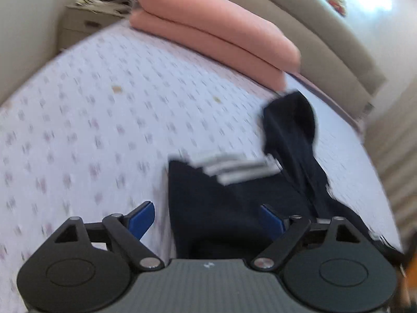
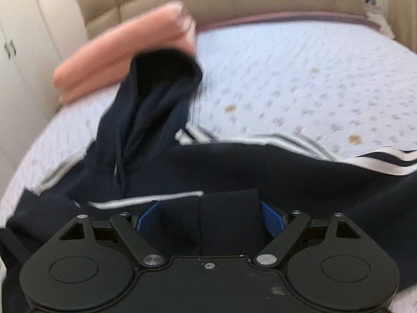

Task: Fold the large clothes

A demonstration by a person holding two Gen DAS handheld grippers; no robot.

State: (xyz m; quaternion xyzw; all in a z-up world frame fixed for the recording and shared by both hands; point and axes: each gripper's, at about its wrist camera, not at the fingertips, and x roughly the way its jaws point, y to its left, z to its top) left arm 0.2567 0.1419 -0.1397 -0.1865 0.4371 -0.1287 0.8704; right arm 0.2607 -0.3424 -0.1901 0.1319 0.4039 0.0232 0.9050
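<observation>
Patterned bedding covers the bed (image 1: 78, 130), 2 pink pillows (image 1: 213, 28) stacked at its head edge. Left gripper (image 1: 208, 220) hangs released over the navy hoodie's (image 2: 260, 172) left border — hood pointing headward. Right gripper (image 2: 208, 217) sits nearer, bunched fabric between its pads (image 2: 272, 217); whether clenched, I cannot tell.

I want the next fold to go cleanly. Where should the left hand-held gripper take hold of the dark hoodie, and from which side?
Probably the hoodie's straight edge, which lies flat on the bedsheet between the open fingers of the left hand-held gripper. Come from the bare-sheet side, low, so one finger slides under the edge. The raised hood is bunched and offers a poorer hold.
</observation>
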